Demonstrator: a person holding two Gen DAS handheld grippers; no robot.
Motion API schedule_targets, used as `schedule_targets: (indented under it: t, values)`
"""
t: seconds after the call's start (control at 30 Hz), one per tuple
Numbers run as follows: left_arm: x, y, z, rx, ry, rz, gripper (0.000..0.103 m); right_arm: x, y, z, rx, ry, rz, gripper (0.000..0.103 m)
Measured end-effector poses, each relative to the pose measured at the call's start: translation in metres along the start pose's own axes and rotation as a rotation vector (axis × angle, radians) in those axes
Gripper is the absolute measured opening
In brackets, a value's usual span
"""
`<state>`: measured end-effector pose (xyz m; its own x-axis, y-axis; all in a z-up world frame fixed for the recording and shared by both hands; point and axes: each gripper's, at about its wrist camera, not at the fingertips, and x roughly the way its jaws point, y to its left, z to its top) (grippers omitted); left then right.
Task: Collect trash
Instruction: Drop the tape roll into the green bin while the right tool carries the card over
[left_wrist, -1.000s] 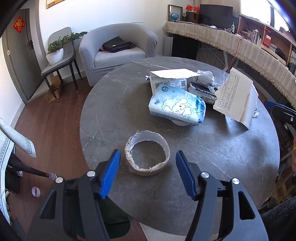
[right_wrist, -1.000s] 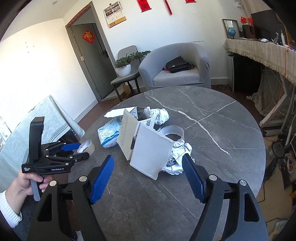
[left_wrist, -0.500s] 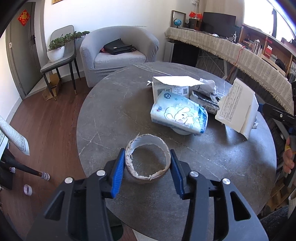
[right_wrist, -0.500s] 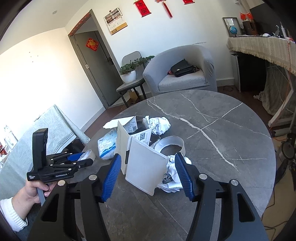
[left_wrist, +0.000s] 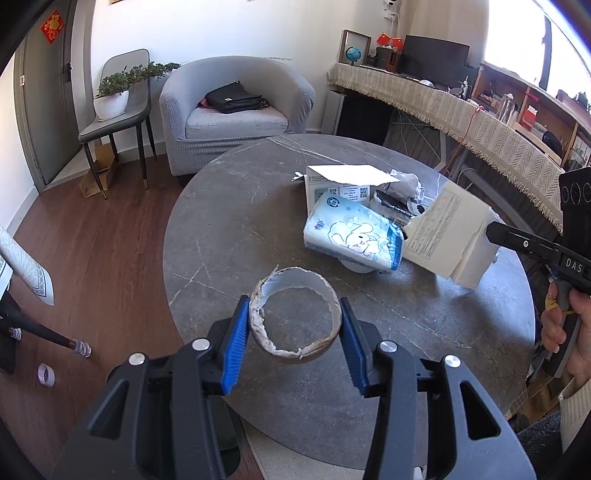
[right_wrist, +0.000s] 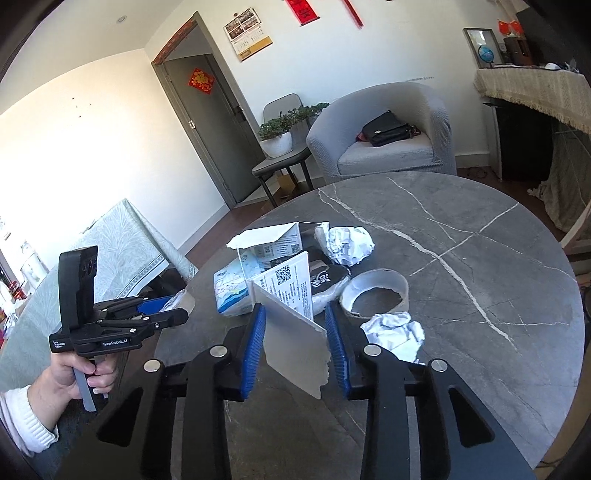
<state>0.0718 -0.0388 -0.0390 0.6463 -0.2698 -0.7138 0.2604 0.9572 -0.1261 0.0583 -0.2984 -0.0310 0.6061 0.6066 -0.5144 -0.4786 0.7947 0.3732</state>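
A torn cardboard tape ring (left_wrist: 295, 291) sits between the blue pads of my left gripper (left_wrist: 293, 301), which is shut on its sides at the near edge of the round grey table (left_wrist: 229, 221). My right gripper (right_wrist: 294, 308) has a white printed box (right_wrist: 295, 332) between its pads; the jaws are closing and both pads touch the box. Behind lie a blue-and-white tissue pack (left_wrist: 354, 232), an open white carton (left_wrist: 343, 181), a black wrapper (right_wrist: 325, 280), a second tape ring (right_wrist: 375, 295) and crumpled paper (right_wrist: 395, 332).
A grey armchair (left_wrist: 236, 110) with a black bag stands beyond the table, beside a chair bearing a potted plant (left_wrist: 114, 99). A cloth-covered sideboard (left_wrist: 461, 107) runs along the right. A small tape roll (left_wrist: 46, 373) lies on the wooden floor.
My left gripper came forward around the tape ring and closed on it. My right gripper advanced over the white box and its jaws narrowed onto it; the box now leans more.
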Motion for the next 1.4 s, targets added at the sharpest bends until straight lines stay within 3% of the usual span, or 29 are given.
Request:
schedule_targets:
  t: [0.17,0.27,0.57,0.87,1.17,1.4]
  values:
    - [-0.008,0.001,0.001,-0.011,-0.012,-0.020,0.049,0.005,0.020,0.001,-0.065,0.040,-0.004,0.005]
    - [-0.018,0.002,0.000,-0.016,-0.028,-0.028,0.049,0.004,0.032,0.005,-0.097,0.052,-0.014,0.001]
    - [-0.047,0.022,0.001,-0.065,-0.090,-0.020,0.049,-0.009,0.072,0.021,-0.154,0.019,-0.031,0.000]
    - [-0.059,0.058,-0.008,-0.113,-0.107,0.036,0.049,0.013,0.117,0.034,-0.197,0.025,0.002,0.000]
    - [-0.057,0.104,-0.026,-0.164,-0.075,0.091,0.049,0.052,0.173,0.039,-0.232,0.056,0.083,0.000]
    - [-0.038,0.135,-0.054,-0.187,0.019,0.124,0.049,0.087,0.210,0.033,-0.246,0.100,0.108,0.000]
